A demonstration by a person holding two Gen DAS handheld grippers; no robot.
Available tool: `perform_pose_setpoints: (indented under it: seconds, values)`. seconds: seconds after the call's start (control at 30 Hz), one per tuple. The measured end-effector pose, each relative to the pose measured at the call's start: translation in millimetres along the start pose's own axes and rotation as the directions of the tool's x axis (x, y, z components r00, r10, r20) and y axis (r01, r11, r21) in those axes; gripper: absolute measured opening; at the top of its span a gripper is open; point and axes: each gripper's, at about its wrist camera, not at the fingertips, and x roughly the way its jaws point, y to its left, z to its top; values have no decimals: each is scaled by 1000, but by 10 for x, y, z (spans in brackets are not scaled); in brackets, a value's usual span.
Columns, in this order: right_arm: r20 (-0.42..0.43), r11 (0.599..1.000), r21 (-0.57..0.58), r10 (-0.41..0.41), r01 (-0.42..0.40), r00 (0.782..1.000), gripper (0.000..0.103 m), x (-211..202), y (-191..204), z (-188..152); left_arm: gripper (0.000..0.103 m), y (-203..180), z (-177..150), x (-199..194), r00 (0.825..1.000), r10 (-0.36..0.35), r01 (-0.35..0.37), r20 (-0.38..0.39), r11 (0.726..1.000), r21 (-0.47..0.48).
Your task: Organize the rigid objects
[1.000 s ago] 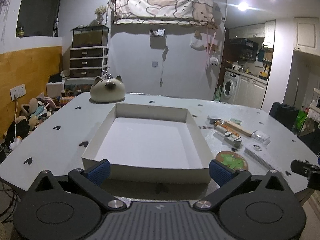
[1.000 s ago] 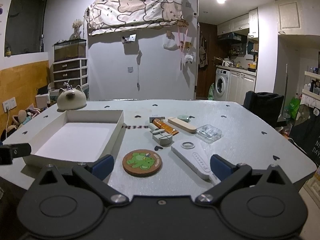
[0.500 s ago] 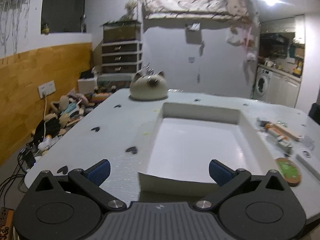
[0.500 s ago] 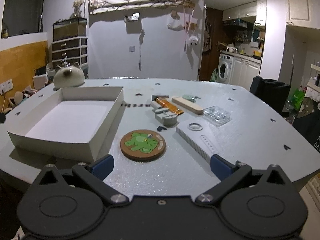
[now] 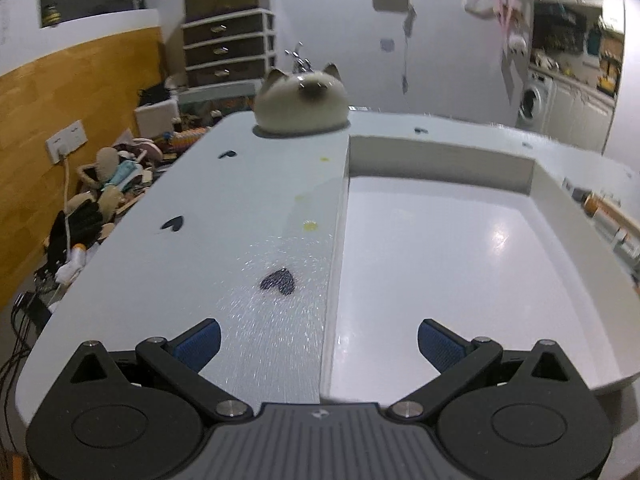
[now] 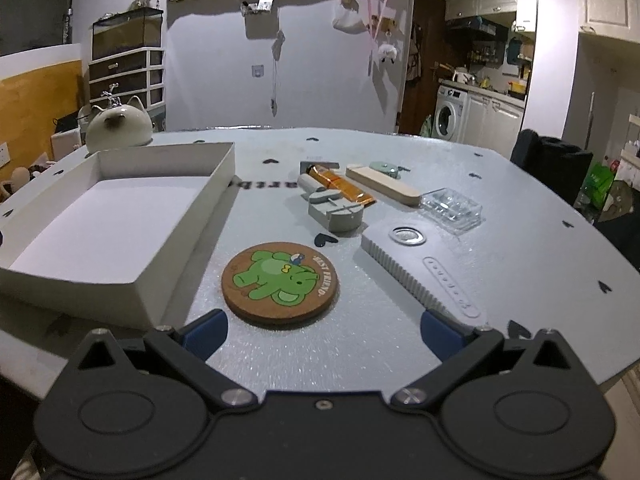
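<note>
Grippers both stand spread wide with nothing between their blue-padded fingers. The left gripper (image 5: pixel 319 344) hangs low over the near left wall of the shallow white cardboard tray (image 5: pixel 532 168), one fingertip above the pale grey speckled table (image 5: pixel 208 216) and the other above the tray's bare white floor; whether it touches the wall cannot be told. A black heart-shaped mark (image 5: pixel 278 282) lies on the table just beside that wall, and a cream ceramic cat-shaped pot with dark ears (image 5: pixel 301 101) sits at the far edge beyond the tray's corner. The right gripper (image 6: pixel 323 330) hovers released above the table's near edge, facing the round cork coaster printed with a green elephant (image 6: pixel 279 282), which lies flat just ahead of its fingertips and just right of the tray (image 6: pixel 192 216). Right of the coaster lies a long white ribbed slab with a round metal inset (image 6: pixel 416 260), its near end close to the right fingertip. Farther back sit a grey block with a rounded end (image 6: pixel 336 211), an orange tube (image 6: pixel 340 184) leaning across a white cylinder (image 6: pixel 310 181), a pale wooden bar (image 6: pixel 382 185) with a small green piece (image 6: pixel 384 168) behind it, and a clear plastic case (image 6: pixel 452 204). All these objects rest on the table outside the tray.
</note>
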Motion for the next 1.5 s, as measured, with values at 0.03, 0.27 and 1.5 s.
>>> perform_pose_setpoints:
  seconds: [0.03,0.27,1.5]
  values:
    - [-5,1000,1,-2,2,1000,103,36,-3,5,103,-4,30,63,1000,-5,5,-14,1000,13]
    - [-42,1000,4,29,-29,999,103,270,6,62,95,-19,210,416,995,-29,37,-95,997,75]
    - [-154,986,-40,152,-160,976,101,935,140,331,6,-57,761,1065,994,-67,66,-91,998,-15]
